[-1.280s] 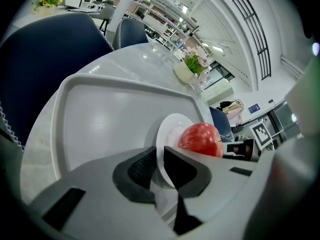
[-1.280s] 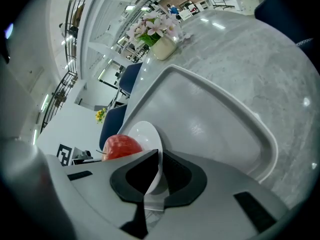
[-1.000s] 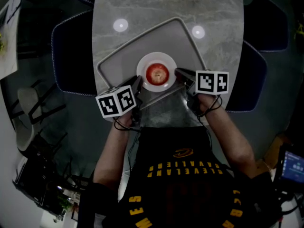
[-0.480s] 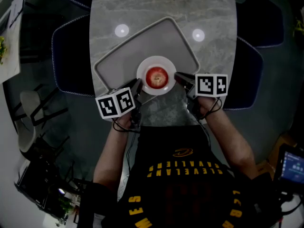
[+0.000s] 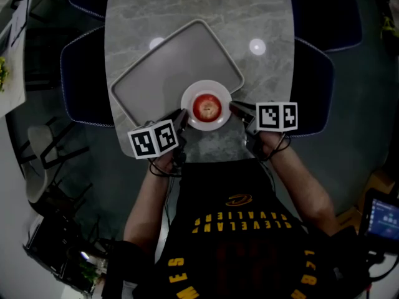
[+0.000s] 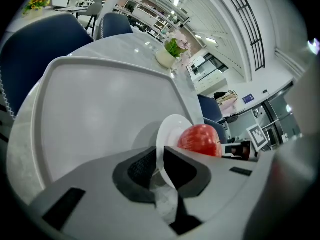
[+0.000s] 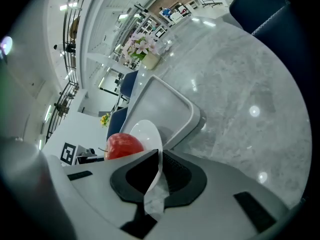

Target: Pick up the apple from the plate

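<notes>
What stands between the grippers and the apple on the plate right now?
Only the plate itself. The left gripper and right gripper are each shut on opposite edges of its rim, so neither is free. The apple sits bare in the middle, with nothing over it.

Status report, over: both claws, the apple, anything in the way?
Left claw shut on plate rim. Right claw shut on opposite rim. Apple on plate, untouched. Nothing over it.
</notes>
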`<action>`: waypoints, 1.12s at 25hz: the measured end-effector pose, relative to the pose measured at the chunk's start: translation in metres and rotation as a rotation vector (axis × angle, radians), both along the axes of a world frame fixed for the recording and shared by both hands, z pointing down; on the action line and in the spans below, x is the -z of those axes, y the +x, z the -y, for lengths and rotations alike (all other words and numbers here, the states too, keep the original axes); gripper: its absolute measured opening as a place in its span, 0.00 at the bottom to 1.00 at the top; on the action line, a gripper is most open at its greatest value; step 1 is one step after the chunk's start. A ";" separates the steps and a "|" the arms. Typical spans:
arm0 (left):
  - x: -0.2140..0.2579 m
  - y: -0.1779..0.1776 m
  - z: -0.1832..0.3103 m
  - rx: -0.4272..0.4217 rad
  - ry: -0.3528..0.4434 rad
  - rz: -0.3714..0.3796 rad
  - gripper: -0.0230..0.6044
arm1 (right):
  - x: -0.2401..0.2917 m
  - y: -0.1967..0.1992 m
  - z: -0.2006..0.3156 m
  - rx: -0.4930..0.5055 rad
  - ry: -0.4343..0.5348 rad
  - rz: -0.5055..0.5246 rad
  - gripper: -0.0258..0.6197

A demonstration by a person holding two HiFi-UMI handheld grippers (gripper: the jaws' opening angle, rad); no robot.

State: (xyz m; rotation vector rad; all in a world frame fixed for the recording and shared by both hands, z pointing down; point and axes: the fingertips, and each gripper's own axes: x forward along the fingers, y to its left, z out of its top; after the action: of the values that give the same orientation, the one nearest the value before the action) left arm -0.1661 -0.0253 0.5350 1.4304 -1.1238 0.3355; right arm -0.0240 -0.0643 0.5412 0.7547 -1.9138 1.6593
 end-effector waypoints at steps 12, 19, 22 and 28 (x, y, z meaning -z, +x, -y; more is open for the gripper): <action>0.001 0.061 -0.017 -0.052 -0.010 -0.003 0.11 | -0.002 0.064 -0.024 -0.057 -0.008 0.008 0.09; -0.006 0.090 -0.027 -0.083 -0.020 -0.007 0.11 | -0.005 0.093 -0.035 -0.083 -0.008 0.003 0.09; -0.011 0.103 -0.030 -0.098 -0.026 -0.009 0.11 | -0.009 0.106 -0.041 -0.098 -0.010 -0.001 0.09; -0.020 0.127 -0.037 -0.135 -0.042 -0.011 0.11 | -0.016 0.131 -0.053 -0.129 -0.022 -0.008 0.09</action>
State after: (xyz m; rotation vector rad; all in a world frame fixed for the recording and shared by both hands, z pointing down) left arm -0.0393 0.0114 0.5552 1.4727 -1.0075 0.4437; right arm 0.1067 -0.0115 0.5567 0.8916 -1.8727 1.7479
